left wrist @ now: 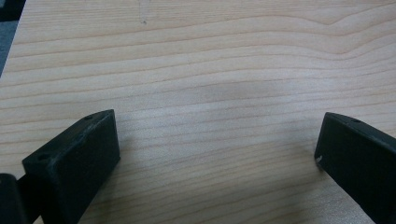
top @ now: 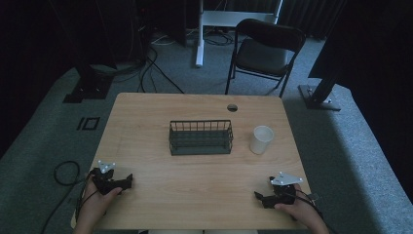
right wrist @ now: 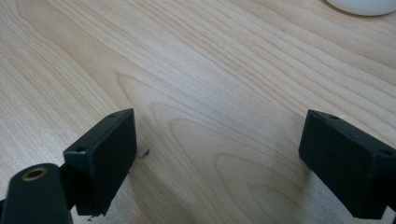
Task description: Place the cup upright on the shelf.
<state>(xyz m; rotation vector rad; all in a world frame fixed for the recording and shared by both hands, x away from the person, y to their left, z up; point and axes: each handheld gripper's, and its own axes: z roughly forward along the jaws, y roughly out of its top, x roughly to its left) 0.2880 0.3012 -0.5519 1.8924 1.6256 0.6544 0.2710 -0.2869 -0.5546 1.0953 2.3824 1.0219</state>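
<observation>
Wire basket [top: 200, 137] and white paper cup [top: 261, 140] are the two things set out on the wooden table [top: 146, 122], and both lie well apart from the grippers, farther up the tabletop.

The left gripper [top: 127, 178] is held in the person's left hand [top: 100, 196] at the near left part of the table, its grey three-cornered plate on top and its cable trailing off the near left edge. In the left gripper view its two black jaws are seen spread wide [left wrist: 217, 149], with bare wood grain between them and nothing held.

The right gripper [top: 258, 196] is held in the right hand [top: 298, 210] at the near right part of the table, its jaws pointed toward the left. In the right gripper view its jaws are likewise seen wide apart [right wrist: 217, 142] over bare wood, with a small dark speck [right wrist: 145, 152] lying just beside one jaw; the rim of the cup [right wrist: 362, 6] is seen at the top edge, far ahead.

The basket stands upright at the middle of the table, forward of both grippers and between them. The cup stands upright just to the right of the basket, apart from it, forward of the right gripper.

A round cable hole [top: 232, 107] is seen near the far edge of the table. Beyond the table a black folding chair [top: 265, 51] stands on the grey carpet.
</observation>
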